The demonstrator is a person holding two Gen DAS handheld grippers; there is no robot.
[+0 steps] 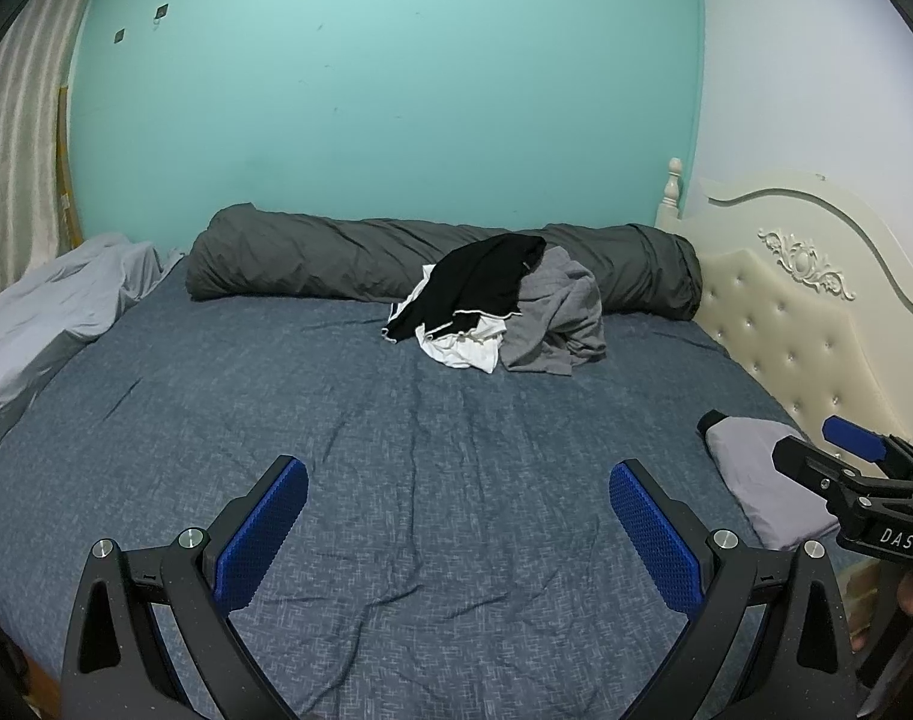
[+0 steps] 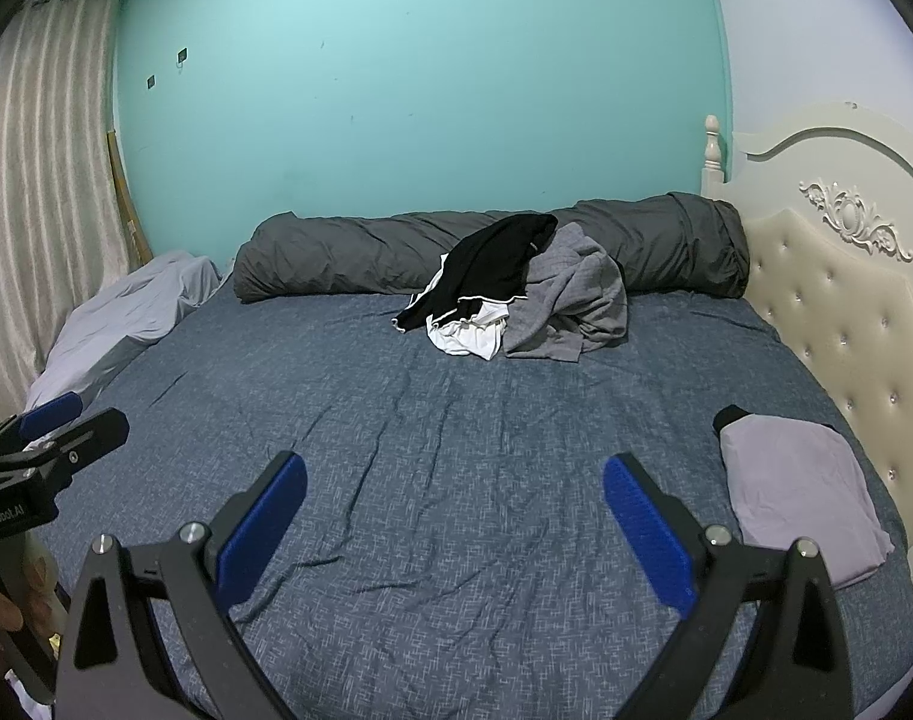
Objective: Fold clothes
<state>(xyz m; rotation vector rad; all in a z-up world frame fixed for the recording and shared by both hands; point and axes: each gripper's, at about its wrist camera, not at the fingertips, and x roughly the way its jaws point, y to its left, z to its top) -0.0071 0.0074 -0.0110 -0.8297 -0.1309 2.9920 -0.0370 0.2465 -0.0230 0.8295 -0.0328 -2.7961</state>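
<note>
A heap of crumpled clothes lies at the far side of the bed: a black garment (image 1: pixel 480 285) (image 2: pixel 486 270) on top, a white one (image 1: pixel 462 348) (image 2: pixel 465 339) under it, a grey one (image 1: pixel 558 318) (image 2: pixel 576 306) to the right. A folded light grey garment (image 1: pixel 756 474) (image 2: pixel 798 498) lies flat at the right by the headboard. My left gripper (image 1: pixel 456 534) hovers open over the near part of the sheet, holding nothing. My right gripper (image 2: pixel 453 531) is open too and holds nothing; its body (image 1: pixel 846 480) shows beside the folded garment in the left wrist view.
The blue sheet (image 1: pixel 396 450) (image 2: pixel 426 420) covers the bed. A rolled dark grey duvet (image 1: pixel 312 258) (image 2: pixel 348 258) lies along the teal wall. A pale blanket (image 1: pixel 54 306) (image 2: pixel 132 312) is bunched at the left. A cream tufted headboard (image 1: pixel 786 312) (image 2: pixel 846 300) bounds the right side.
</note>
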